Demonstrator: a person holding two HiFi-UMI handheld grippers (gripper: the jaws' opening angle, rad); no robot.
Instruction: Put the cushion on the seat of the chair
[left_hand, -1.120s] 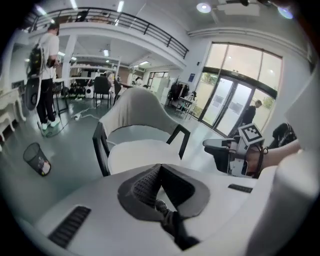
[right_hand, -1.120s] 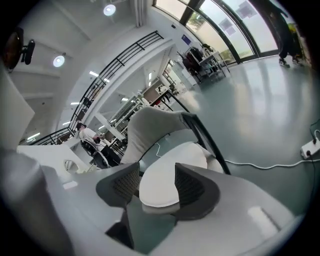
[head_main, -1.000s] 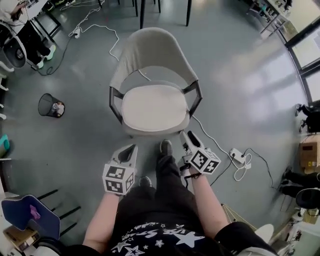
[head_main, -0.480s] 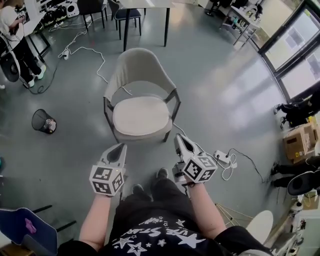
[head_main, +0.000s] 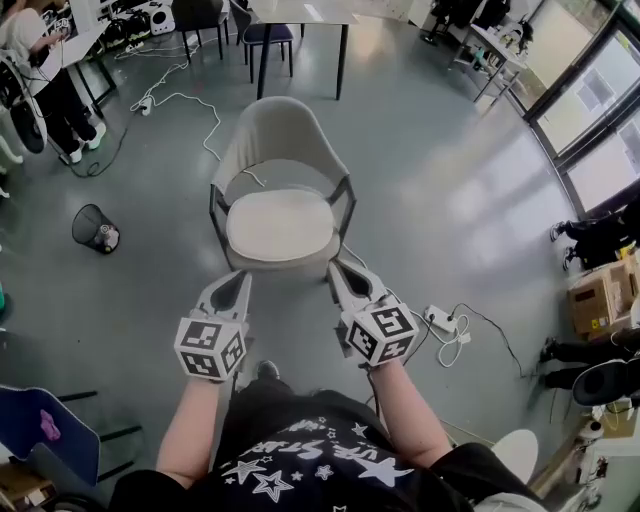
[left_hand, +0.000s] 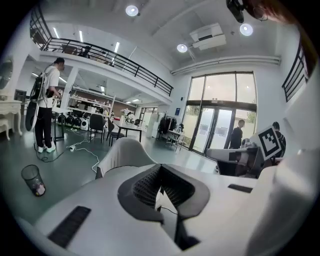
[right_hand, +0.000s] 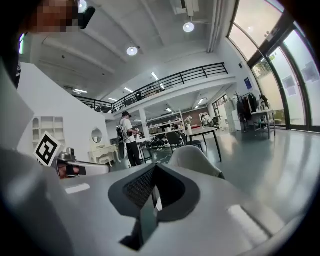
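The cushion (head_main: 280, 225) already lies flat on the seat of the chair (head_main: 275, 135), filling the seat between the two armrests and squared up under the curved back, so by the look of it the placing is done. In the head view you hold the left gripper (head_main: 238, 280) and the right gripper (head_main: 336, 270) side by side in front of the chair's front edge, both clear of it and touching nothing; they point toward the chair because you stand facing it on the grey floor (head_main: 450, 200), and I judge that nothing is left for them to carry. In the left gripper view the fingers (left_hand: 145, 185) meet at their tips with only a sliver of daylight lower down, so that tool is closed and empty; the chair's back (left_hand: 125, 152) rises just beyond them, while the gripper's own body hides the seat and the cushion. In the right gripper view the fingers (right_hand: 137, 187) are likewise pressed together on nothing; the chair's back (right_hand: 192, 157) shows above them, the seat is hidden again, and both closed, empty tools suit a cushion that has been let go and sits by its own weight.
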